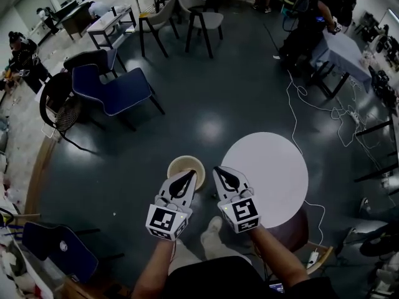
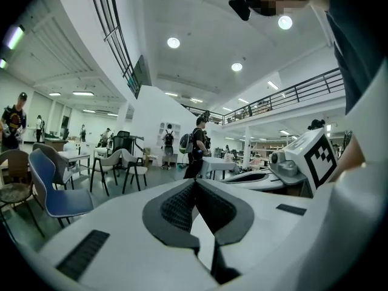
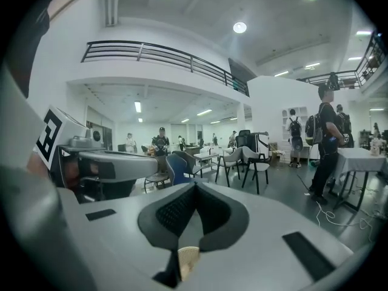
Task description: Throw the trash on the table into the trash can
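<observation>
A round beige trash can stands on the dark floor, just left of the round white table, whose top shows nothing lying on it. My left gripper is shut and empty, its tip over the can's near rim. Beside it, my right gripper is also shut and empty, at the table's left edge. In the left gripper view the black pads meet with nothing between them. In the right gripper view the pads are likewise together; a beige ribbed bit, probably the can, shows below them.
Blue chairs and grey chairs stand further back, with a blue seat close at my left. White cables trail over the floor right of the table. People stand by a desk at the far right.
</observation>
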A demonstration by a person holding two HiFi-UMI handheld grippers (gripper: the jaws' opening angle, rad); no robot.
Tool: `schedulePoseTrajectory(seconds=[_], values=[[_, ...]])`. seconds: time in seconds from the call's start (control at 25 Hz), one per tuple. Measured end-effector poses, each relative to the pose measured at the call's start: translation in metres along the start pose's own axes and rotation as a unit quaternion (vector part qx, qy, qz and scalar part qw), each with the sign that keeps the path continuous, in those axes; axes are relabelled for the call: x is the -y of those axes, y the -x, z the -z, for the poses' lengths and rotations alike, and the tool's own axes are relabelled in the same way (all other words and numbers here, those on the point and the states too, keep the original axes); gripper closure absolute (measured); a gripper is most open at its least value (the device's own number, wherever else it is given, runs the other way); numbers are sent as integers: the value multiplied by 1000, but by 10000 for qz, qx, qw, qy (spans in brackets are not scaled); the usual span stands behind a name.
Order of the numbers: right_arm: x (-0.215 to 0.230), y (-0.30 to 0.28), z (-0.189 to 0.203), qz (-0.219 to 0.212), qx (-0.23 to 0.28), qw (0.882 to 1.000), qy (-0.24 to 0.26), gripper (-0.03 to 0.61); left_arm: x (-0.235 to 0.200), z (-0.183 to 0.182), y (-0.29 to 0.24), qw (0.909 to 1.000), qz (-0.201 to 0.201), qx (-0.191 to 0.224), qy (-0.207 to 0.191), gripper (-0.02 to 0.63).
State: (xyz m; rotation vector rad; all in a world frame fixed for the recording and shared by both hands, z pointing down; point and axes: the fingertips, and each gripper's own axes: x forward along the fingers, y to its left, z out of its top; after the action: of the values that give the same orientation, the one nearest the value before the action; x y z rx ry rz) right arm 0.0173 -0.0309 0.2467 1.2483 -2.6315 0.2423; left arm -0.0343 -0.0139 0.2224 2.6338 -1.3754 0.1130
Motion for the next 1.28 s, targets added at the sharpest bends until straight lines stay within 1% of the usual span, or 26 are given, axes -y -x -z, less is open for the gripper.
schedulePoseTrajectory(seconds=[0.16, 0.32, 0.56, 0.84, 1.04, 1.2, 1.28], values=[[-15, 11, -19, 96, 288, 9995, -43, 560, 6, -15, 18, 9997, 95, 78, -191, 598], [-37, 30, -35, 185, 473, 9987, -89, 560, 12, -31, 50, 9994, 176, 175, -233, 598], [-88, 66, -53, 242, 659, 9975, -30, 561, 22, -48, 110, 9988, 240, 313, -296, 598], [-157, 96, -76, 326, 993, 9944, 130, 560, 33, -63, 173, 9967, 461, 505, -427, 598], [-209, 112, -79, 420, 998, 9940, 140, 560, 35, -67, 225, 9949, 637, 571, -529, 598], [-237, 122, -78, 435, 1100, 9930, -13, 560, 36, -67, 255, 9932, 762, 629, -612, 598], [-251, 126, -75, 474, 1084, 9930, -1, 560, 35, -66, 269, 9927, 808, 661, -605, 598]])
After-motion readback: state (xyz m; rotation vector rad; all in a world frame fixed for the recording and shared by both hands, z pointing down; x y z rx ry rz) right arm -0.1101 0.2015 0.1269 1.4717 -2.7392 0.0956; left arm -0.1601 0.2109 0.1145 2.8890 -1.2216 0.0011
